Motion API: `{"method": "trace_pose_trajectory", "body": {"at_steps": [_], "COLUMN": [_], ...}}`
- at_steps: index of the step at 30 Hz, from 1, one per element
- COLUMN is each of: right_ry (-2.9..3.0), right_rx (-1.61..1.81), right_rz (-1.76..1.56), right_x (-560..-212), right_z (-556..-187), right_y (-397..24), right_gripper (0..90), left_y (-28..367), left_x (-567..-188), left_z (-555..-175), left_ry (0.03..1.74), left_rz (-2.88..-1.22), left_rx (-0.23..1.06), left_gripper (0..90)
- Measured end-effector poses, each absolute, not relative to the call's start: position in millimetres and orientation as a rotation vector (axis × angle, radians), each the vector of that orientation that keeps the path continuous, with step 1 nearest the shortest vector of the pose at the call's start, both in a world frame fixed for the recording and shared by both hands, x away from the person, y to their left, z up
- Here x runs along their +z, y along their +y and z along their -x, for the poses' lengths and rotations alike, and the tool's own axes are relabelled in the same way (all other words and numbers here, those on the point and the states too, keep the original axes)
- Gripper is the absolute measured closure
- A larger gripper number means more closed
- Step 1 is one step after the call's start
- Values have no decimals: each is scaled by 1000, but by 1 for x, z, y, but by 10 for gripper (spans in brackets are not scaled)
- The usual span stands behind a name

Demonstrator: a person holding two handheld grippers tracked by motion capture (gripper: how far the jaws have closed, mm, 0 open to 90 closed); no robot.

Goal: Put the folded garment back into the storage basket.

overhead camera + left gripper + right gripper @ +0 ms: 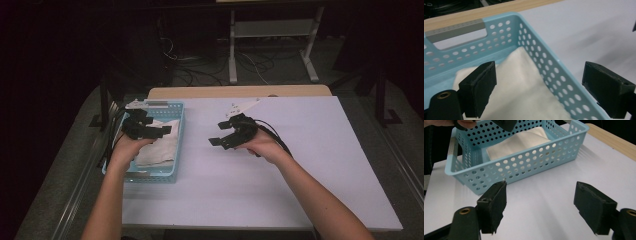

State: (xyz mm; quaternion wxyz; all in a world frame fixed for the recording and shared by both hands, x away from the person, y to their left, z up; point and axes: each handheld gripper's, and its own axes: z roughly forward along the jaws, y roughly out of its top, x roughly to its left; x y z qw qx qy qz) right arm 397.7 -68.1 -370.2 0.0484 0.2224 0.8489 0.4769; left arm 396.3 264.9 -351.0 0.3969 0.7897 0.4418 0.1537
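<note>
**Cloth in the basket, both grippers empty**

The folded white cloth (516,141) lies inside the blue basket (524,167). Left gripper (544,87) hovers over the basket, jaws spread, holding nothing; right gripper (541,207) beside the basket, likewise wide and empty. Placement looks finished.

Basket (176,142): light blue plastic, walls patterned with rows of round holes; a grey strip along the handle rim at 12 o'clock.
Cloth (159,145): plain white, no print, lying in the basket.
Bench (280,170): pale lavender-white top, unpatterned; light wood edge at 12 o'clock.
Left tool (150,131): black, with brass-coloured screw insert.
Right tool (225,139): black, brass-coloured inserts, pale grey plate on top.
Floor: dark grey.
</note>
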Motion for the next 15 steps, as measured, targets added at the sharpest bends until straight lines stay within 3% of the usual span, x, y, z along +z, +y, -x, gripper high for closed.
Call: {"method": "trace_pose_trajectory", "body": {"at_steps": [15], "right_ry": [2512], "right_rx": [1395], "right_rz": [-824], "right_x": [-377], "right_z": [-379], "right_y": [-123], "right_gripper": [145], "left_y": [233], "left_x": [-345], "left_z": [-367], "left_ry": [986], "left_rz": [-2026], "left_rx": [349], "left_gripper": [101]}}
